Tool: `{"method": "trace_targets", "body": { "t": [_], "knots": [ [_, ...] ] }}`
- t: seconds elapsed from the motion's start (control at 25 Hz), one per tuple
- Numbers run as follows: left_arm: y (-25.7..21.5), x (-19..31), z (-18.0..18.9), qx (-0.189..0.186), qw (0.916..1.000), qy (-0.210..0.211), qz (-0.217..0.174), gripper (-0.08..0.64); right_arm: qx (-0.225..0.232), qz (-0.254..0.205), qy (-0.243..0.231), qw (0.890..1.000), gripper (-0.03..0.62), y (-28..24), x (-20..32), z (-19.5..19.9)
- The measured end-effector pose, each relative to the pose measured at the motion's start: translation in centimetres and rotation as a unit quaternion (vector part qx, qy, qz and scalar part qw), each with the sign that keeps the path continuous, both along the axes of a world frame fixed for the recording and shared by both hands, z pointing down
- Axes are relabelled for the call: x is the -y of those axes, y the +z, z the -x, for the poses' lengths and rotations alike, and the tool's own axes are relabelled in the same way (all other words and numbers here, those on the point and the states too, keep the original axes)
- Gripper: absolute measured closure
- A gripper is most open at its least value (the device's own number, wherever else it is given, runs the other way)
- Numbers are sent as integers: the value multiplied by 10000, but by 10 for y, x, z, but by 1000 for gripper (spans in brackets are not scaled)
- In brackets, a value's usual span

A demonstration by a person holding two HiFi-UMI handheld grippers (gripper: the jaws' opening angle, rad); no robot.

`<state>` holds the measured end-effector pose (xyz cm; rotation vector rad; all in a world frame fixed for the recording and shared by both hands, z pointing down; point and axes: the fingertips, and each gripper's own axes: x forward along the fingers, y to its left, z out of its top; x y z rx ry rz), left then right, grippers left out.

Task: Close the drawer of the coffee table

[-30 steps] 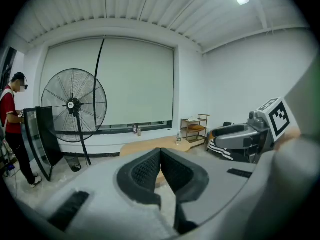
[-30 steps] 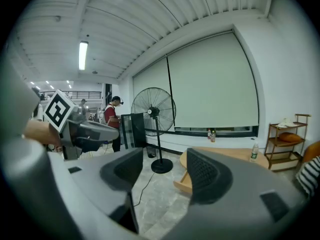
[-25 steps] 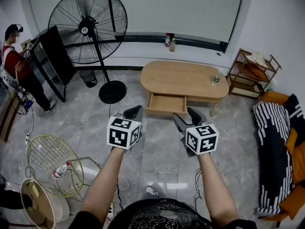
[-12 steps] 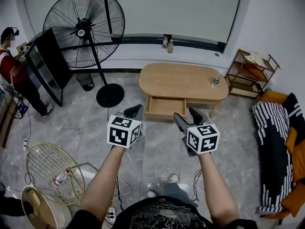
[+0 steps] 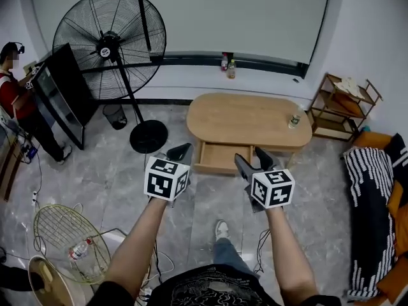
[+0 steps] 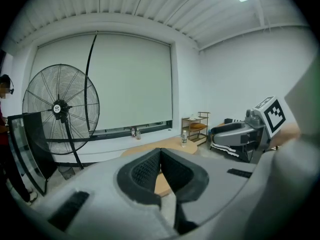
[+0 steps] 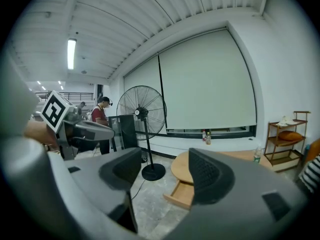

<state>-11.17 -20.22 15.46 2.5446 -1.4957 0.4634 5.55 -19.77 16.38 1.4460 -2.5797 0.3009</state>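
The oval wooden coffee table (image 5: 245, 116) stands ahead on the grey floor. Its drawer (image 5: 222, 157) is pulled out toward me and looks empty. A small bottle (image 5: 294, 118) stands on the tabletop's right end. My left gripper (image 5: 180, 152) hovers left of the drawer front, short of it, with its pads pressed together on nothing. My right gripper (image 5: 253, 163) hangs just right of the drawer front, jaws apart and empty. The right gripper view shows the drawer (image 7: 182, 194) between its pads. The left gripper view shows the table (image 6: 165, 145) beyond its closed tips.
A tall floor fan (image 5: 111, 40) with a round base (image 5: 148, 136) stands left of the table. A black panel (image 5: 60, 91) and a person (image 5: 13, 88) are further left. A wooden shelf (image 5: 341, 104) and a sofa (image 5: 376, 196) are at right. A wire fan guard (image 5: 64, 234) lies near left.
I have stepped forward: the table and drawer sit closer beneath both grippers, and a foot now shows on the floor below. Neither gripper's jaws visibly changed.
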Motion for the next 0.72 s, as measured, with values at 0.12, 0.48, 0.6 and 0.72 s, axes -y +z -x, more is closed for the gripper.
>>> {"method": "trace_targets", "body": {
  "t": [0.12, 0.48, 0.6, 0.72],
  "knots": [
    [6, 39, 0, 42, 10000, -69, 15, 558, 26, 5, -45, 10000, 313, 5, 43, -3],
    [17, 142, -7, 68, 9997, -246, 60, 558, -36, 41, -192, 9998, 313, 12, 151, -14],
    [23, 164, -5, 195, 9996, -203, 68, 558, -52, 96, -216, 9997, 313, 19, 172, -16],
    [26, 183, 2, 337, 9992, -207, 34, 558, -50, 150, -233, 9996, 313, 30, 186, -15]
  ]
}}
